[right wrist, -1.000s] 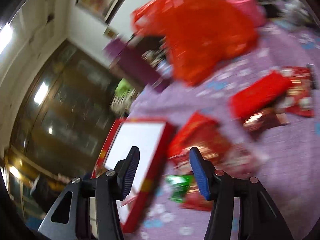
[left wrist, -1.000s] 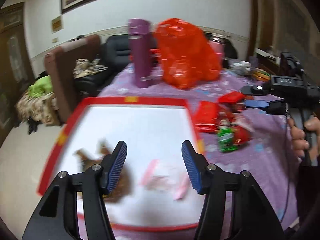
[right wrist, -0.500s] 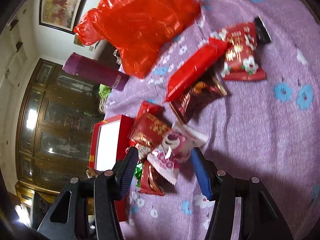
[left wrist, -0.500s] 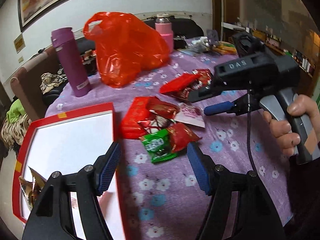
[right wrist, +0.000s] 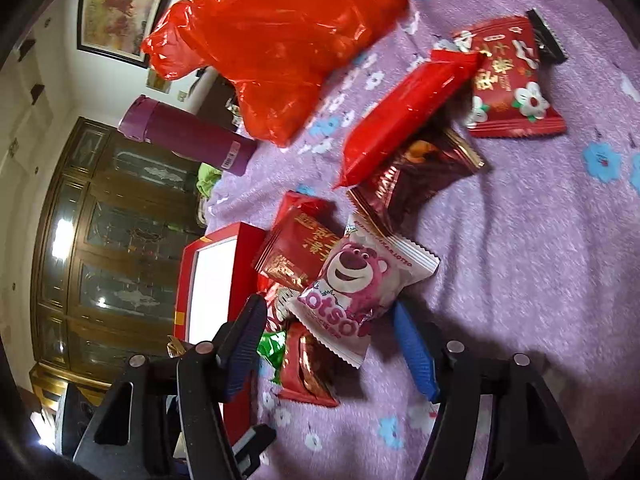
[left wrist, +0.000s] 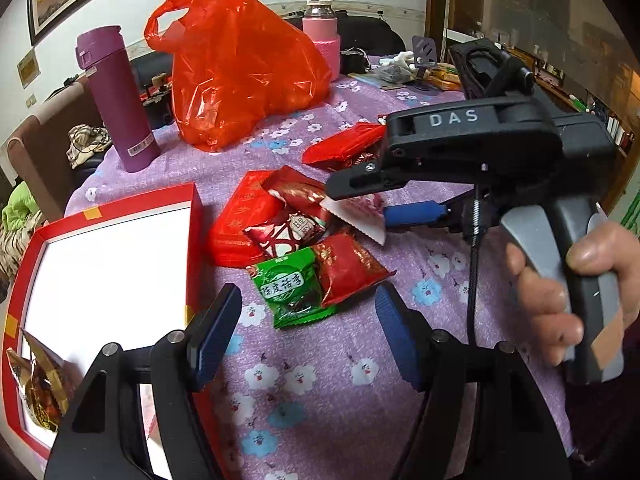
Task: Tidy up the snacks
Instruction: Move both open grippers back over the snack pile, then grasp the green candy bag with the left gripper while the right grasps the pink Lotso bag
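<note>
Closest in, the left gripper [left wrist: 308,330] hangs over the purple flowered tablecloth [left wrist: 320,392] with its jaws spread and nothing between them, just short of the green snack packet [left wrist: 290,286]. Beside it on the left sits the red box [left wrist: 192,216], white inside, with a gold-wrapped snack [left wrist: 38,384] already lying in its near corner.

Now the right gripper [right wrist: 330,346]: jaws opening, straddling the near end of the pink-and-white bear packet [right wrist: 360,280], pads not yet pressing on it. That packet lies on top of the little heap, overlapping a red foil packet [right wrist: 298,250], and that looks like the pick in hand.

To do it well, I'd say come a touch lower so the pads take the packet's puffy body rather than its crimped edge, close gently, and lift straight up so the neighbours underneath don't drag along. Then across to the box.

Further out lie a long red packet [right wrist: 404,116] over a brown one [right wrist: 416,178], and a red flowered packet [right wrist: 508,88]. Beyond those, the big orange-red plastic bag [left wrist: 240,68] and a purple flask [left wrist: 116,100], well clear.
</note>
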Motion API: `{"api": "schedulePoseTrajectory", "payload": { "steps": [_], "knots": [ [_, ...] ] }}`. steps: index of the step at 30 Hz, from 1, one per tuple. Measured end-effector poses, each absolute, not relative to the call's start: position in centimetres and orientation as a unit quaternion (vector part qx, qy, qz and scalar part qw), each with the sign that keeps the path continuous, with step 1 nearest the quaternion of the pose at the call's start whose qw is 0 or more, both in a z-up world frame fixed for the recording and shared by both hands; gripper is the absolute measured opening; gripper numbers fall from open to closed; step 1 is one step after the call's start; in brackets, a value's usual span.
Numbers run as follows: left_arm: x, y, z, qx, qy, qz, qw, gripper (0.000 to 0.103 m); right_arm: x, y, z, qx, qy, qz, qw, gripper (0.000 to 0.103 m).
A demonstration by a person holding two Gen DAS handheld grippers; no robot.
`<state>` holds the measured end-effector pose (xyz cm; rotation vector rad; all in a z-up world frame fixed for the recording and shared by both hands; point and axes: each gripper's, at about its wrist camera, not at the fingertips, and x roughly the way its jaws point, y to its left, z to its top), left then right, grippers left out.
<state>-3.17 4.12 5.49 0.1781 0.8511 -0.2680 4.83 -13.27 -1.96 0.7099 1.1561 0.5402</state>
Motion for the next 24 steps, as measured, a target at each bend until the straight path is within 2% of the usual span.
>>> {"api": "schedulePoseTrajectory", "payload": {
  "steps": [2,3,4,6,8,9,11,12,18,23,24],
  "knots": [
    [-3.1,3.8,5.3,0.088,0.414,-0.128,0.897,0.069,4.9,-12.9,-1.8,0.314,0.521,0.249,0.753,0.065],
    [-2.9,3.7,5.3,0.087,0.416,-0.129,0.896,0.069,5.0,-12.6,-1.7,0.301,0.520,0.248,0.760,0.058],
    [-2.8,3.5,5.2,0.085,0.418,-0.130,0.895,0.069,5.0,-12.3,-1.5,0.285,0.517,0.242,0.770,0.045],
    [-2.6,3.1,5.3,0.081,0.420,-0.133,0.894,0.069,5.1,-12.3,-1.6,0.269,0.517,0.222,0.781,0.033],
    [-2.5,2.5,5.6,0.080,0.418,-0.140,0.894,0.069,5.3,-12.7,-1.9,0.276,0.520,0.219,0.778,0.030],
    [-2.4,2.1,5.7,0.081,0.417,-0.142,0.894,0.069,5.3,-12.9,-1.8,0.277,0.521,0.217,0.777,0.024],
    [-2.2,1.3,6.1,0.086,0.414,-0.147,0.894,0.069,5.2,-13.3,-1.6,0.267,0.519,0.209,0.785,0.022],
    [-2.0,0.9,6.1,0.090,0.413,-0.151,0.894,0.069,5.2,-13.5,-1.4,0.271,0.516,0.211,0.785,0.017],
    [0.2,-0.9,4.5,0.105,0.437,-0.156,0.880,0.069,5.3,-16.0,-0.8,0.285,0.509,0.191,0.789,0.012],
    [1.2,-1.4,3.0,0.118,0.439,-0.153,0.877,0.069,5.8,-18.6,-1.1,0.306,0.514,0.156,0.786,0.016],
    [1.0,-1.6,2.8,0.121,0.438,-0.166,0.875,0.066,5.9,-19.1,-1.2,0.311,0.514,0.155,0.784,0.016]
  ]
}}
